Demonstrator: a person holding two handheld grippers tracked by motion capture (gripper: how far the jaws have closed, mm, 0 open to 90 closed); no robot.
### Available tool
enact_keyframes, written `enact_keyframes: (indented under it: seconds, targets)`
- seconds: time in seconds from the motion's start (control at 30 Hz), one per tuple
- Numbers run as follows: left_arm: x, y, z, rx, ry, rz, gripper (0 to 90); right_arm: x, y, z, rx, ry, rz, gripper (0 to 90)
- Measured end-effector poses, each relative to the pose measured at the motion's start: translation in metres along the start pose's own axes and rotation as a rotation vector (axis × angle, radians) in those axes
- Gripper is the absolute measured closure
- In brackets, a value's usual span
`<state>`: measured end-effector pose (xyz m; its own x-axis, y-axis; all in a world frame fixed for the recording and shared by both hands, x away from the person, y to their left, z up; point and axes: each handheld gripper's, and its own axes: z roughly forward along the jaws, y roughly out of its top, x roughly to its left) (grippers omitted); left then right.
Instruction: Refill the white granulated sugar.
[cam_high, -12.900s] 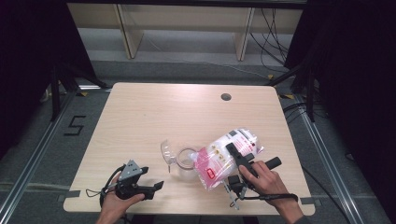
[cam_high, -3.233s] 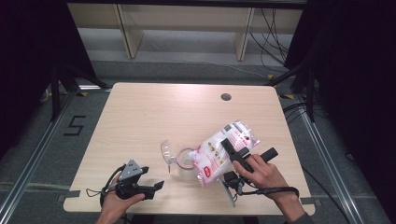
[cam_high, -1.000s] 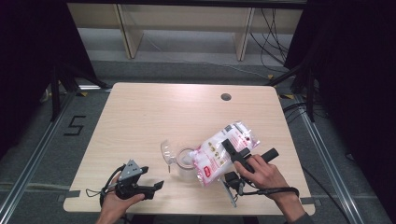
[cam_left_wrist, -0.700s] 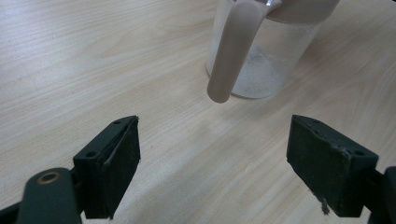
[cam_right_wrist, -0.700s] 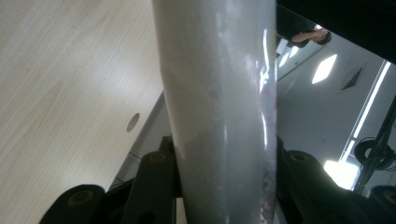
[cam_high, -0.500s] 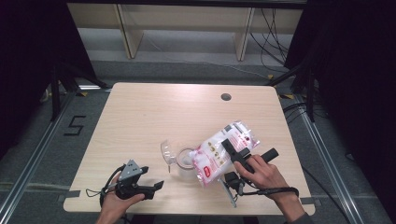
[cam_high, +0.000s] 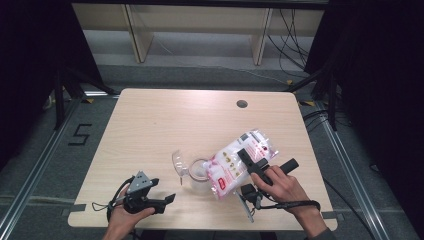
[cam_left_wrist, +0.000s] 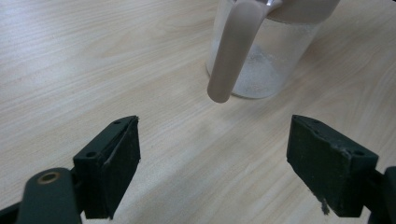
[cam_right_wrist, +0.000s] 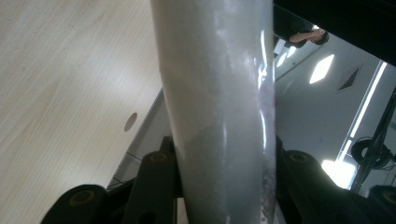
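Two claws on hand, yours to account for. Right claw (cam_high: 248, 161): clamped across a plastic bag (cam_high: 235, 162) of white powder, which you hold tilted, long axis slanting from far right down to near left, its lower end over the mouth of a clear jug (cam_high: 196, 172) at mid-table. Jug: upright, a little white powder in its bottom, pale handle (cam_left_wrist: 232, 51) turned toward your left claw. Left claw (cam_high: 167, 199): jaws wide apart, nothing between them, resting low on the table (cam_high: 150, 125) near its front edge, left of the jug and apart from it, pointing at the handle. Nearer hand to the jug: the right, by way of the bag. Obstructions: none between bag and jug, judging from above; table hole (cam_high: 242, 104) lies well away at the back
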<state>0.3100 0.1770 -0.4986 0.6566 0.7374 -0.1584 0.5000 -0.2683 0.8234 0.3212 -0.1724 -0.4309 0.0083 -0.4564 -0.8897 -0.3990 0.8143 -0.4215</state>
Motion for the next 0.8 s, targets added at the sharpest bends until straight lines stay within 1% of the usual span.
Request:
enact_keyframes:
  seconds: [0.07, 0.1, 0.13, 0.2, 0.23, 0.27, 0.3, 0.33, 0.4, 0.43, 0.47, 0.53, 0.57, 0.6, 0.63, 0.67, 0.7, 0.73, 0.77, 0.8]
  targets:
    - [0.0002, 0.0001, -0.0002, 0.004, 0.001, 0.008, 17.1, -0.0012, -0.0002, -0.0011, 0.003, 0.004, -0.004, 68.7]
    - [-0.0002, 0.0001, 0.0002, -0.001, -0.001, 0.003, 17.1, -0.0016, -0.0002, -0.0013, 0.005, 0.006, -0.006, 68.7]
    - [0.0005, 0.0002, -0.0003, 0.008, 0.001, 0.012, 17.1, -0.0021, -0.0002, -0.0015, 0.006, 0.01, -0.01, 68.7]
    - [0.0005, 0.0001, -0.0002, 0.008, 0.002, 0.005, 17.1, -0.0026, -0.0004, -0.0021, 0.003, 0.001, -0.012, 68.7]
    - [0.0004, 0.0, -0.0003, 0.008, 0.002, 0.003, 17.1, -0.0047, -0.0003, -0.0023, -0.004, 0.016, -0.022, 68.7]
    - [0.0004, 0.0, -0.0003, 0.007, 0.002, 0.002, 17.1, -0.0051, -0.0001, -0.0024, -0.004, 0.012, -0.023, 68.7]
    - [0.0, -0.0001, 0.0, 0.002, 0.001, -0.001, 17.1, -0.0048, 0.0002, -0.0029, 0.002, 0.005, -0.012, 68.8]
    - [0.0002, 0.0001, 0.0, 0.0, 0.0, 0.002, 17.1, -0.0068, 0.0004, -0.002, -0.004, 0.005, -0.021, 68.7]
    - [0.0001, 0.0, 0.0, 0.001, 0.001, 0.0, 17.1, -0.0065, 0.0007, -0.0026, -0.005, 0.013, -0.007, 68.8]
    - [0.0006, 0.0001, -0.0003, 0.003, 0.002, 0.005, 17.1, -0.007, 0.0007, -0.0027, -0.008, 0.017, -0.01, 68.8]
    - [0.0002, 0.0001, 0.0, -0.001, 0.001, 0.001, 17.1, -0.0077, 0.0004, -0.0028, -0.012, 0.023, -0.011, 68.8]
    - [0.0003, 0.0001, -0.0001, 0.0, 0.001, 0.003, 17.1, -0.0075, 0.0002, -0.0027, -0.014, 0.023, -0.006, 68.9]
    - [0.0003, 0.0, -0.0001, 0.0, 0.001, 0.003, 17.1, -0.0069, -0.0002, -0.0022, -0.014, 0.033, 0.009, 68.9]
    - [0.0003, 0.0001, -0.0001, 0.0, 0.001, 0.004, 17.1, -0.0077, -0.0005, -0.003, -0.01, 0.033, 0.012, 68.9]
    - [0.0004, 0.0001, 0.0, 0.0, 0.001, 0.004, 17.1, -0.0083, -0.0008, -0.0031, -0.009, 0.035, 0.012, 68.9]
    - [0.0004, 0.0001, 0.0, 0.001, 0.001, 0.004, 17.1, -0.0082, -0.001, -0.0028, -0.011, 0.048, 0.016, 68.9]
    - [0.0002, 0.0, 0.0001, 0.001, 0.001, 0.001, 17.1, -0.0091, -0.0012, -0.0031, -0.013, 0.042, 0.009, 68.9]
    - [0.0006, 0.0001, -0.0004, 0.008, 0.002, 0.01, 17.1, -0.0099, -0.0013, -0.0029, -0.014, 0.047, 0.015, 68.9]
    - [0.0006, 0.0001, -0.0004, 0.007, 0.002, 0.01, 17.1, -0.0102, -0.0012, -0.0029, -0.013, 0.053, 0.016, 68.9]
    - [0.0006, 0.0001, -0.0004, 0.007, 0.002, 0.01, 17.1, -0.01, -0.001, -0.0028, -0.013, 0.049, 0.013, 68.9]
